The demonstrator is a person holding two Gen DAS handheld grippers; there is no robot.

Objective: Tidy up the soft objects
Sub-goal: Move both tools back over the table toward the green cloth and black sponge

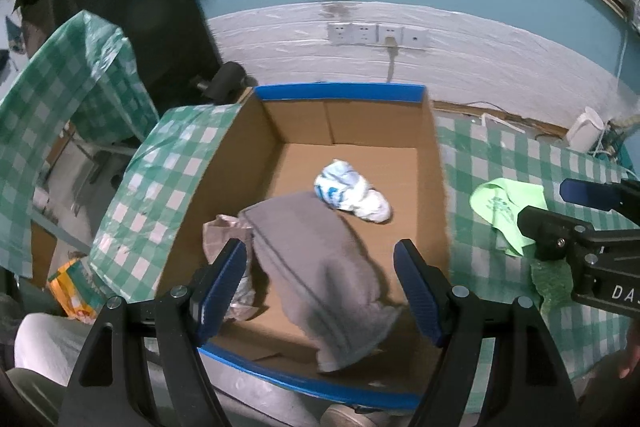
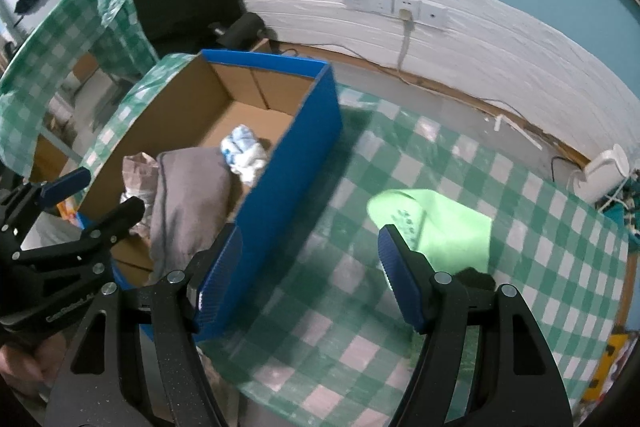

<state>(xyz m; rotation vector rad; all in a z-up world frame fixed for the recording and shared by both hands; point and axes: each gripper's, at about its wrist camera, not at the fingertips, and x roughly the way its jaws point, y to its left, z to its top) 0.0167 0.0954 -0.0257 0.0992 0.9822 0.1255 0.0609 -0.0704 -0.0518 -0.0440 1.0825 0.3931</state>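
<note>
A cardboard box with blue outer walls stands on the green-checked table. Inside lie a grey cloth, a white and blue bundle and a pale crumpled cloth. My left gripper hangs open above the grey cloth, nothing between its pads. A light green cloth lies flat on the table right of the box. My right gripper is open over the table between the box wall and the green cloth, holding nothing.
A wall with sockets and a plugged cable runs behind the table. A white device stands at the far right corner. A second checked surface sits to the left. A darker green cloth lies under the right gripper.
</note>
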